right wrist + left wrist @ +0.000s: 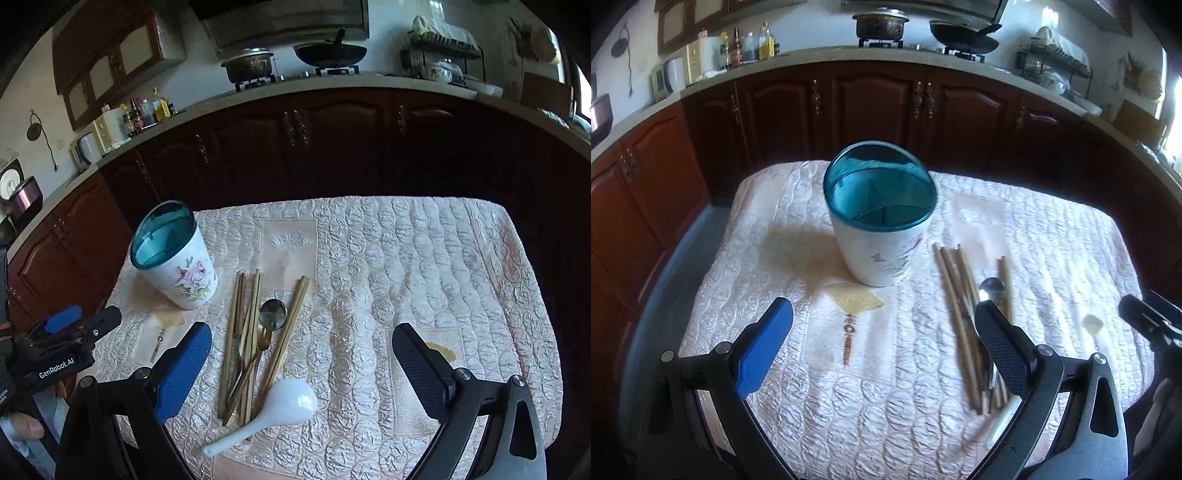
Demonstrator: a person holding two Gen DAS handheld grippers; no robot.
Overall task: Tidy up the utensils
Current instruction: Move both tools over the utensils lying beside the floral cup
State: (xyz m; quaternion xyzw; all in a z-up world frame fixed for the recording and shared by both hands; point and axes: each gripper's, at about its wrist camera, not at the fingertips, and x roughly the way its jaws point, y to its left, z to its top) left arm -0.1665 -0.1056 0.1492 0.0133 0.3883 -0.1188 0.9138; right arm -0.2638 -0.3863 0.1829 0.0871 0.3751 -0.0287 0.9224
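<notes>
A white flowered utensil holder (881, 218) (176, 258) with a teal rim and inner dividers stands upright on the quilted table cover. To its right lies a loose pile: several wooden chopsticks (955, 306) (255, 339), a metal spoon (991, 286) (273, 313), a gold fork (258, 345) and a white ceramic soup spoon (286, 404). My left gripper (882, 334) is open over the cover, just left of the pile, with nothing between its fingers. My right gripper (301, 356) is open above the pile's right side, empty. The left gripper (79, 325) also shows at the left edge of the right wrist view.
The pale quilted cover (849, 387) (406, 258) spans the table, with yellowish fan motifs (855, 297). Dark wooden cabinets (871, 107) and a counter with a pot (881, 24), a wok (964, 35) and bottles stand behind. A person's hand (26, 424) is at the lower left.
</notes>
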